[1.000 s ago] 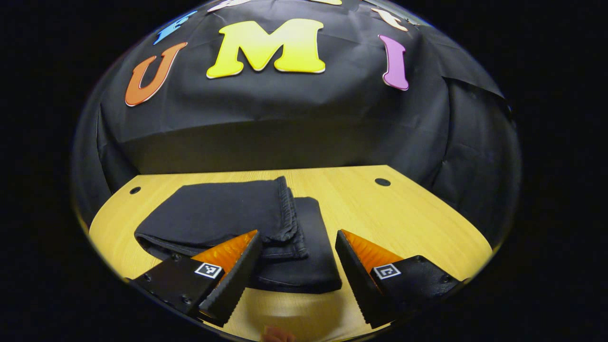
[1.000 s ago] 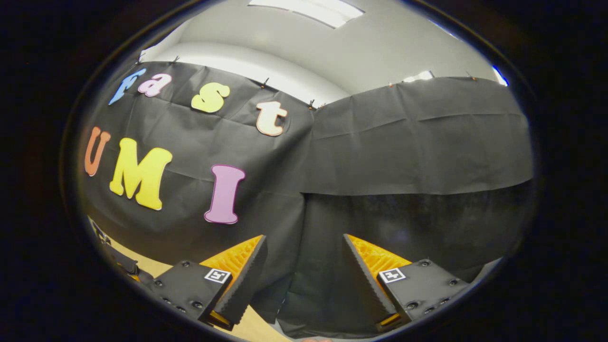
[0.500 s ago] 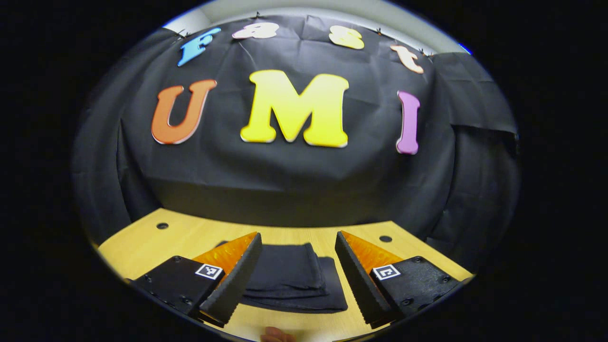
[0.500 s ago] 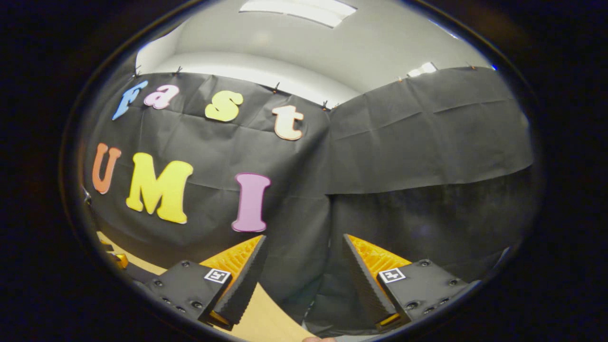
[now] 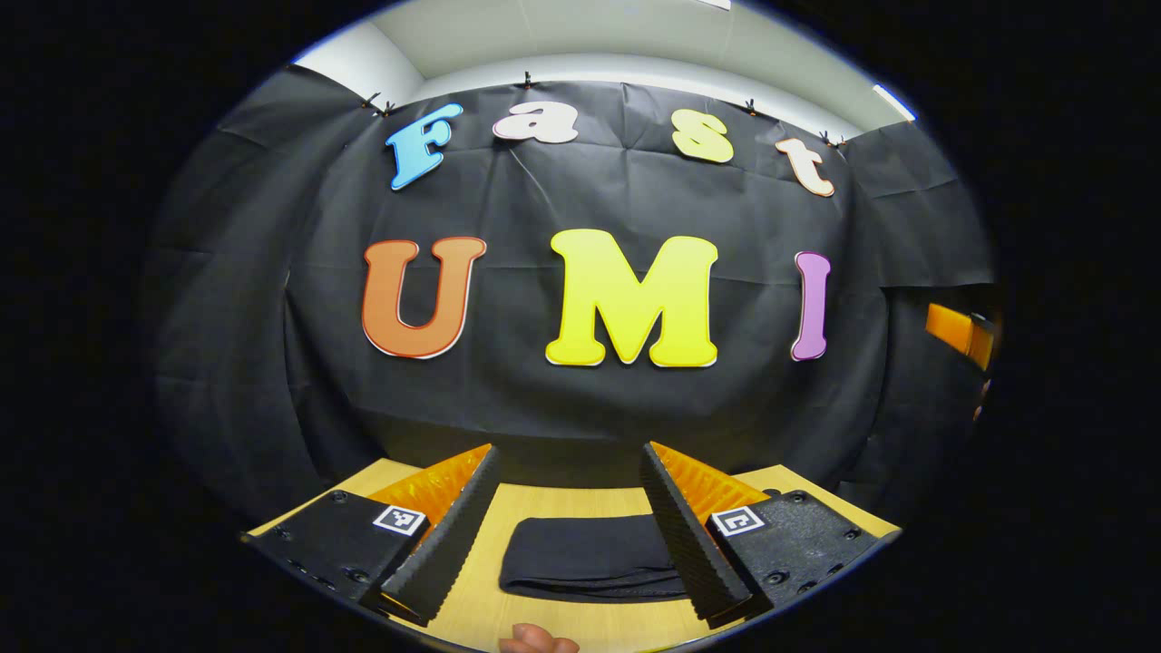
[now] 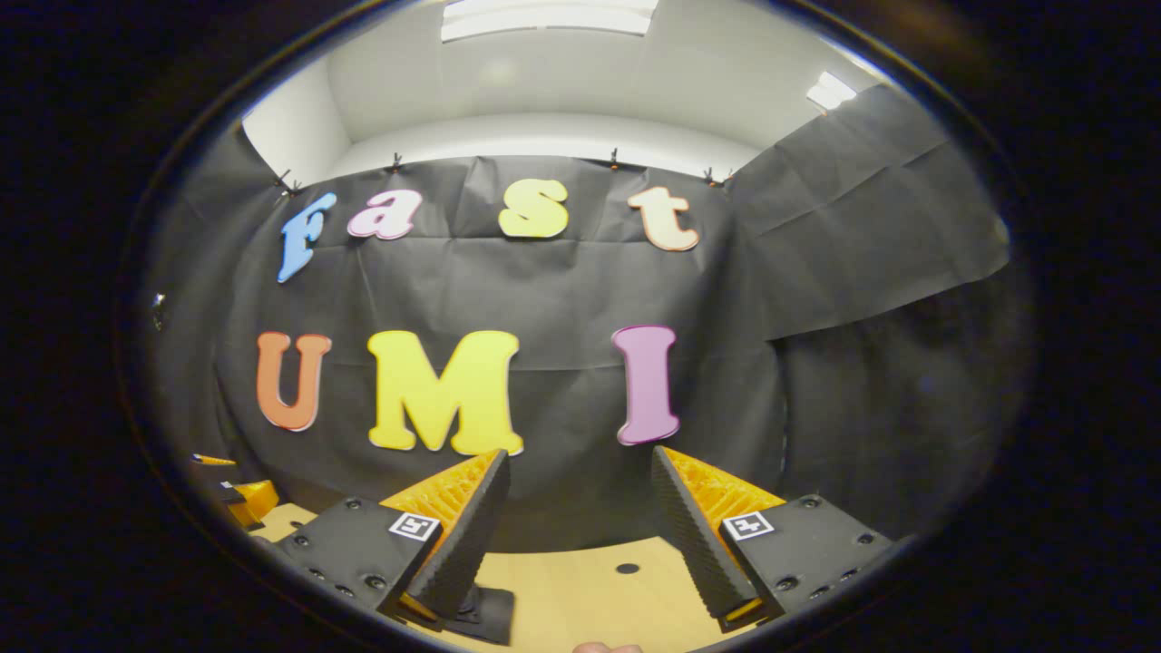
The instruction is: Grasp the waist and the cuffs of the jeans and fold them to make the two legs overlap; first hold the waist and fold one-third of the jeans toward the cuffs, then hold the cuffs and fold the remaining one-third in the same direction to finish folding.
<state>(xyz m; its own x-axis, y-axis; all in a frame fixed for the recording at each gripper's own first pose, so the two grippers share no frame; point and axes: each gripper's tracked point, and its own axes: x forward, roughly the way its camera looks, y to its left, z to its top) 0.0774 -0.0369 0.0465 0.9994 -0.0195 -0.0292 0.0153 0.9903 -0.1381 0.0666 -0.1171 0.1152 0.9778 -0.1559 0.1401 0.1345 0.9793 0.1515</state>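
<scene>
The jeans (image 5: 590, 558) lie as a flat folded bundle on the worktop (image 5: 472, 599), long axis running crosswise, just ahead of and below the left tongs (image 5: 570, 531), whose fingers stand spread and empty. The right tongs (image 6: 573, 535), also spread and holding nothing, have only a dark corner of the jeans (image 6: 490, 615) at their lower left. Judging by this, the folding looks finished, with the left tongs nearer the bundle.

A recording booth inside an office-like room: black cloth wall (image 6: 562, 299) clipped up, wooden desk (image 6: 599, 589), ceiling light panels (image 6: 544, 18) overhead
</scene>
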